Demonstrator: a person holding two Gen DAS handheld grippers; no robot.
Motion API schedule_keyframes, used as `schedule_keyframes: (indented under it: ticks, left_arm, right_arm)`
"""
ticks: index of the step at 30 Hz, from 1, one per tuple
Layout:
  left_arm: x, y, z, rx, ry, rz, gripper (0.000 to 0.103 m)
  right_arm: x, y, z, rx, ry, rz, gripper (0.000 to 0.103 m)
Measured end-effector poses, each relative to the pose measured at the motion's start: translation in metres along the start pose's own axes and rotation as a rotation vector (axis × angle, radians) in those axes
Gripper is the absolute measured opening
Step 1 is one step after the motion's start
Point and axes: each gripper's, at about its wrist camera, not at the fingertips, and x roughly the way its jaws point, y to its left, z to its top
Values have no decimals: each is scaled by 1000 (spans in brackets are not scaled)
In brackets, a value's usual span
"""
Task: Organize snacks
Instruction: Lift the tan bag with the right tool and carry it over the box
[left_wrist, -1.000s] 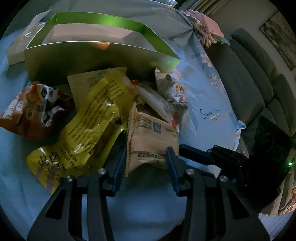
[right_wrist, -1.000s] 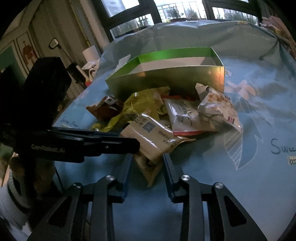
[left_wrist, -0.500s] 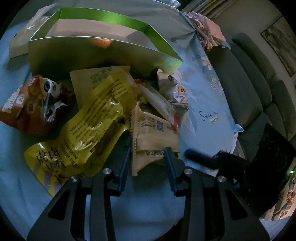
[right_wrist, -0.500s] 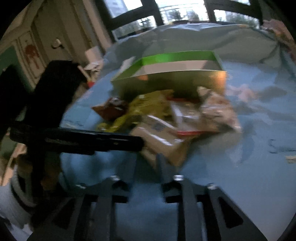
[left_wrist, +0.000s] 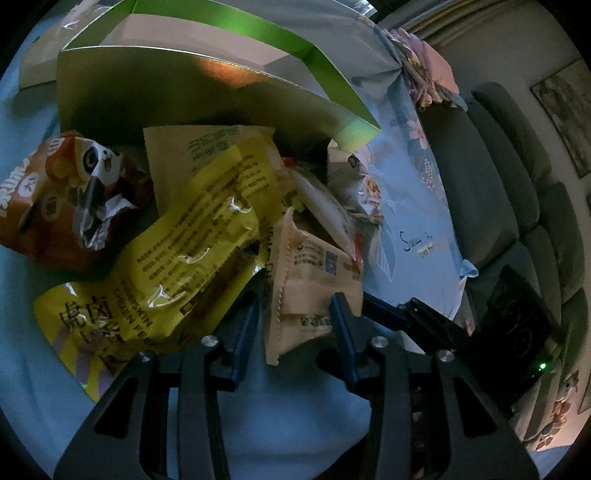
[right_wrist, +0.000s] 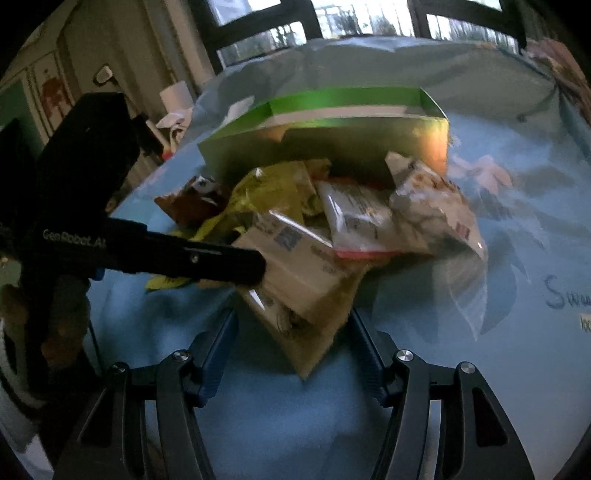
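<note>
1. The step in hand looks like picking the tan snack packet (left_wrist: 314, 291) off the heap of snacks, which lies on the blue tablecloth (right_wrist: 295, 413) just in front of the empty green box (left_wrist: 207, 99).
2. The left claw (left_wrist: 295, 314) has the packet's near edge between its fingers; its jaws are opening slightly, and whether the pads actually press the wrapper cannot be told.
3. The right claw (right_wrist: 291, 332) is spreading wide, with the packet's lower corner between its fingers and untouched by either.
4. Next, one claw probably has to close firmly on the packet, lift it clear and carry it over the box wall.
5. Only the left view shows the panda-print bag (left_wrist: 62, 206), the print on the yellow packet (left_wrist: 177, 258) and a grey sofa (left_wrist: 498, 192).
6. Only the right view shows the left claw's body from the side and the windows (right_wrist: 332, 22) behind.
</note>
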Motion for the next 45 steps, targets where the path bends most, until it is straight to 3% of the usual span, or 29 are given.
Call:
schedule_keyframes:
  ticks: [10, 23, 35, 45]
  left_arm:
    - [-3, -15, -4, 67, 4, 37, 37]
    - [-38, -31, -6, 149, -97, 20, 37]
    - [-65, -41, 70, 230, -220, 54, 37]
    - [-69, -18, 132, 201, -275, 57, 38]
  right_arm:
    - [-2, 5, -1, 6, -30, 21, 48]
    - [-34, 25, 13, -21, -113, 11, 47]
    - [-33, 20, 87, -69, -226, -15, 47]
    - [-3, 15, 148, -102, -244, -36, 47]
